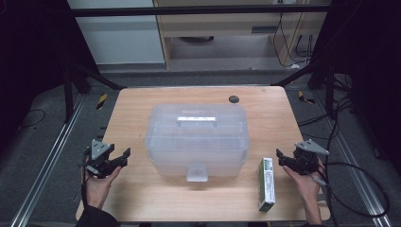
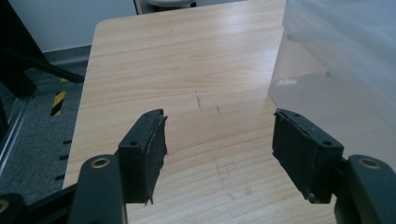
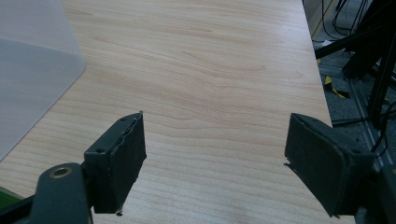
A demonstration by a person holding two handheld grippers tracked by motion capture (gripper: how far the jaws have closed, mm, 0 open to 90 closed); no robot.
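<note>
A translucent plastic storage box (image 1: 196,139) with a lid, a top handle and a front latch stands shut in the middle of the wooden table (image 1: 142,194). A green and white carton (image 1: 266,183) lies flat to the right of the box, near the front edge. My left gripper (image 1: 122,158) hovers left of the box, open, with bare wood between its jaws (image 2: 219,116); the box wall (image 2: 345,60) rises at its right. My right gripper (image 1: 281,159) is just right of the carton, open and holding nothing (image 3: 217,119). The box corner (image 3: 28,70) sits at the left of that view.
A small dark round disc (image 1: 233,99) lies on the table behind the box. Black frame struts and cables (image 1: 350,165) surround the table on the floor. Bare wood stretches along both sides of the box.
</note>
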